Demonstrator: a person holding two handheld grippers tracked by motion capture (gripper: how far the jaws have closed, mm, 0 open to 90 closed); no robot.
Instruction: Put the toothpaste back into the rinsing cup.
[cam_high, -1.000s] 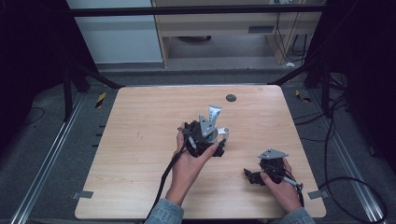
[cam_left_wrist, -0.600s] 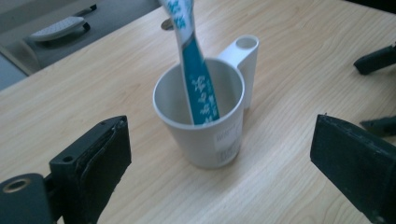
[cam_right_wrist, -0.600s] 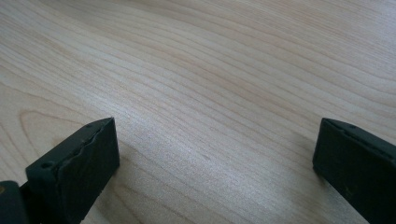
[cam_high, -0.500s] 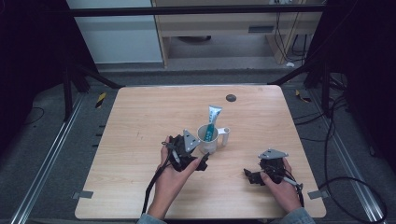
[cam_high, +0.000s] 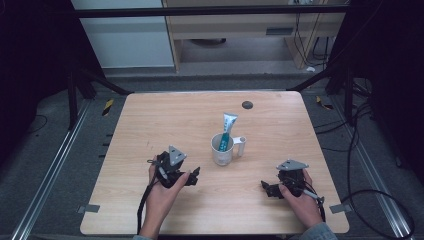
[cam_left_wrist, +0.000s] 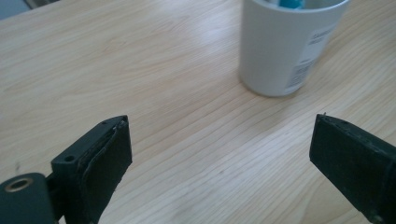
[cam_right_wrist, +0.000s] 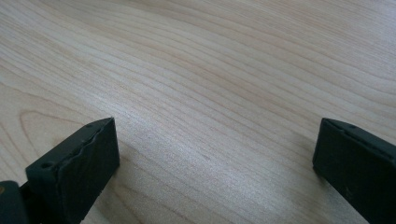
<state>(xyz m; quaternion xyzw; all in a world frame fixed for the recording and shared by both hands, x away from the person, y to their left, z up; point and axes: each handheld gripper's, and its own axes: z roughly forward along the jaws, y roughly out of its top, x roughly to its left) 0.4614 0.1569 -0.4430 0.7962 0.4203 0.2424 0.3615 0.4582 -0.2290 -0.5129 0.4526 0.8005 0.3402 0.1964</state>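
A white mug (cam_high: 223, 149) stands upright near the middle of the wooden table (cam_high: 150, 125), its handle to the right. A white and teal toothpaste tube (cam_high: 227, 128) sticks up out of it. My left gripper (cam_high: 195, 175) rests low on the table to the mug's front left, open, with nothing between its jaws. In the left gripper view the mug (cam_left_wrist: 289, 44) stands just beyond the wide-spread jaws. My right gripper (cam_high: 265, 188) lies near the front right of the table, open over bare wood, apart from the mug.
A small dark round spot (cam_high: 247, 104) marks the table's far side. Dark frame posts and cables ring the table, and a wooden desk (cam_high: 240, 25) stands behind it. Grey floor lies beyond the table edges.
My left gripper has let go of the mug with the tube and drawn back toward the front left, leaving the mug standing. The right gripper has stayed put.
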